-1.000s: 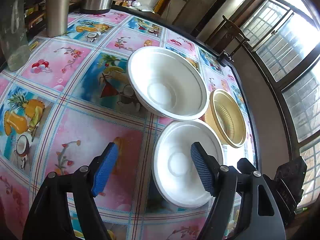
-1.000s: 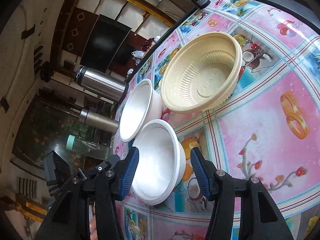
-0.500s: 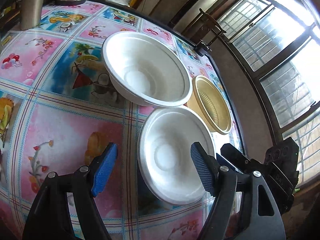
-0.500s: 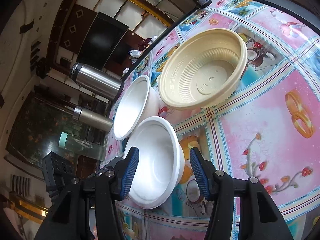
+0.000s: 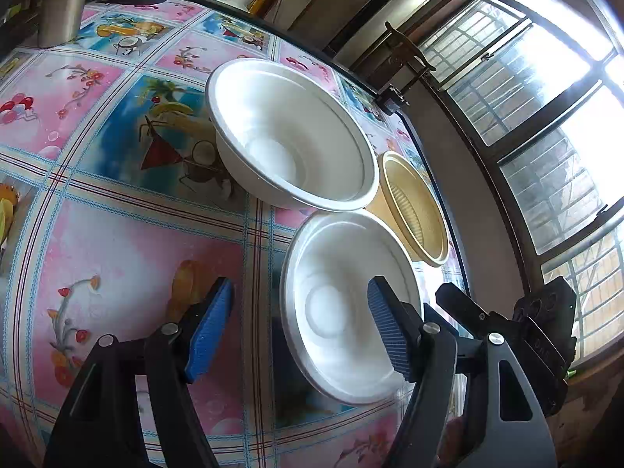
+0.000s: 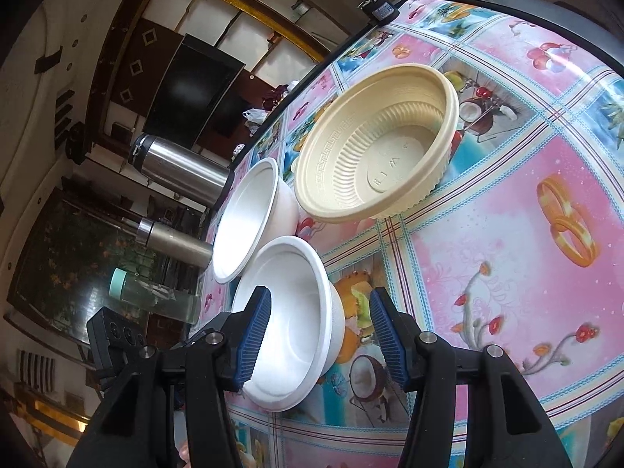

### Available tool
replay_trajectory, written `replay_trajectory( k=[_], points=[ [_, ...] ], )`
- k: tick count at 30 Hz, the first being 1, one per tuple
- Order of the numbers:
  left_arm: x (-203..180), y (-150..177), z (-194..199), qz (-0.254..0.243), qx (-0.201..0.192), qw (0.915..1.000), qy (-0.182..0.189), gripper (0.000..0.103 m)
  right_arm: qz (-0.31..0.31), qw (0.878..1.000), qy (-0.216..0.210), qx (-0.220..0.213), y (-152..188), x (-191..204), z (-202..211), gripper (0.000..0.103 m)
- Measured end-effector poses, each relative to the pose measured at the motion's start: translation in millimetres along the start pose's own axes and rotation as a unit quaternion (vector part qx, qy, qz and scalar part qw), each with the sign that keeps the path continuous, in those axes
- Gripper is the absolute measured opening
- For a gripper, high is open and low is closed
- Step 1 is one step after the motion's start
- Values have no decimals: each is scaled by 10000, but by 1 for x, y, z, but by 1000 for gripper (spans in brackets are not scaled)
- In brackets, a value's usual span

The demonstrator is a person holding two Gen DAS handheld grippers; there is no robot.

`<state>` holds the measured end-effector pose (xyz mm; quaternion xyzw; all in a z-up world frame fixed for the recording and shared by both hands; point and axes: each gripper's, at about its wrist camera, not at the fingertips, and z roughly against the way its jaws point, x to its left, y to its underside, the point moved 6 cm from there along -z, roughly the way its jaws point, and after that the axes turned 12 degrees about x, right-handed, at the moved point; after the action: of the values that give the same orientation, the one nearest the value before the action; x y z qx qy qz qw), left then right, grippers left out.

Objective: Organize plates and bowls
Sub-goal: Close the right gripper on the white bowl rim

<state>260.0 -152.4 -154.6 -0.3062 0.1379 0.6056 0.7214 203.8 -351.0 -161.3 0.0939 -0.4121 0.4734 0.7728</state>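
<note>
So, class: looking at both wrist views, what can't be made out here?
- Left wrist view: most of the beige ribbed bowl, hidden behind the larger white foam bowl.
- Left wrist view: steel flask top, cut off by the frame edge.
- Right wrist view: embossed lettering in the beige ribbed bowl, too small.

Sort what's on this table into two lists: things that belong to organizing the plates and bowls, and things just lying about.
Belongs to the job:
- near white bowl
- far white bowl
- beige ribbed bowl

Just lying about:
- large steel flask
- slim steel flask
- clear bottle with green cap
</note>
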Motion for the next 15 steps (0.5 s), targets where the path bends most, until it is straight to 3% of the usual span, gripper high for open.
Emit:
replay_trajectory(
  k=[5,7,11,15],
  points=[
    [-5,1,2,-130,-2,9999,18,60,9,10000,14,-32,0,1,0,55],
    [-6,2,0,-161,35,9999,18,51,-1,10000,-1,-52,0,1,1,54],
    [-2,1,-4,-141,99,9998,-31,39,45,10000,1,27,1,2,-3,40],
    [0,2,-4,-119,105,9999,-45,31,107,9999,70,88,3,3,-8,34]
  ],
)
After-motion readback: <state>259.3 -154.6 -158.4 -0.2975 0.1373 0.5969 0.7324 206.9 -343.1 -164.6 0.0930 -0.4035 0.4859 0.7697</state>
